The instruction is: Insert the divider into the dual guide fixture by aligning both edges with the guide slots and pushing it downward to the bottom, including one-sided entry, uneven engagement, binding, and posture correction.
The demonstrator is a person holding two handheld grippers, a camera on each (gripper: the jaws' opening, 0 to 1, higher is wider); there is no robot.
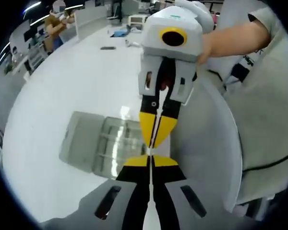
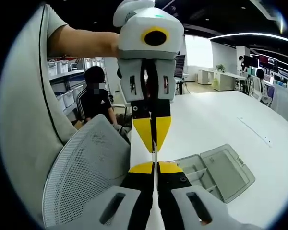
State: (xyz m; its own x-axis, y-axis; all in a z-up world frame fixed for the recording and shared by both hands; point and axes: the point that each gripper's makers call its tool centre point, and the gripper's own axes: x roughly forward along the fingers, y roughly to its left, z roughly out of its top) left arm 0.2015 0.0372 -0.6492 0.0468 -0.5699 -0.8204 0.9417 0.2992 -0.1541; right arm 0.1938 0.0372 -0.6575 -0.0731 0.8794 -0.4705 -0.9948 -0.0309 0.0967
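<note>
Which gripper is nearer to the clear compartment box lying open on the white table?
Neither clearly: the left gripper and the right gripper meet tip to tip above the table, and the clear box lies just beside that meeting point.

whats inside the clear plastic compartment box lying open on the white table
The clear plastic compartment box lies open, lid flat beside the tray on the white table. Thin partition walls split the tray into compartments that look empty. The left gripper and right gripper, tips meeting, cover its near corner.

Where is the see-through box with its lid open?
The clear box lies open on the white table, lower right in the right gripper view beside the two hand-held grippers' touching tips; in the left gripper view it sits left of them.
</note>
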